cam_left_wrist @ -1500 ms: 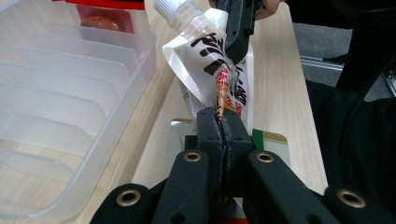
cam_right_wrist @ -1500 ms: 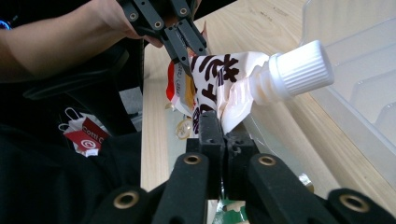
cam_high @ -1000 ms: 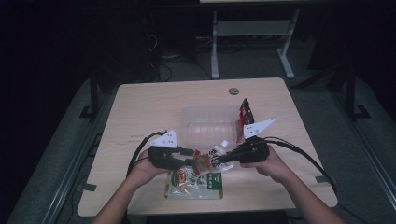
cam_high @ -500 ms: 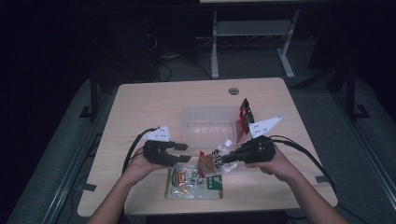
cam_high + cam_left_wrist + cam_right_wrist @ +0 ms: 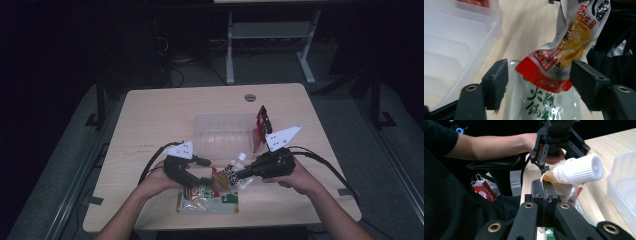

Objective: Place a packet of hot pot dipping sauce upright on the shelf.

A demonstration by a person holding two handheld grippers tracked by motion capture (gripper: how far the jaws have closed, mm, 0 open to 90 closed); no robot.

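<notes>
The counter [image 5: 165,115] is pale wood-grain laminate, rectangular with rounded corners and a small round grommet [image 5: 250,97] near its 12 o'clock edge. At its middle sits a clear plastic tray [image 5: 220,131], shallow, rectangular and ribbed along the floor; the left gripper view shows its frosted, ridged wall [image 5: 461,42]. At the tray's 3 o'clock side a red and black packet [image 5: 261,122] stands propped against it.

Toward the counter's 6 o'clock edge a flat, glossy sachet [image 5: 207,200] with green print lies on the wood; in the left gripper view its green characters [image 5: 541,102] show between the jaws. Above it hangs a crinkled foil snack pouch [image 5: 566,50], red, white and yellow, printed with characters.

The left claw [image 5: 207,181] is held low at about 7 o'clock from the tray, pointing toward 3 o'clock. Its rough-faced black jaws stand apart, with the pouch's lower end between them; I cannot tell whether either face touches it.

The right claw [image 5: 235,175] comes in from 4 o'clock, pointing toward 9 o'clock, with the hand [image 5: 295,175] wrapped round its body and a grey three-cornered plate [image 5: 282,137] on top. Its jaws are pressed together on the soft edge of a spouted pouch [image 5: 556,182], whose ridged white screw cap [image 5: 580,170] juts out just beyond them. In the right gripper view the left hand [image 5: 549,147] grips the other gripper farther off.
</notes>
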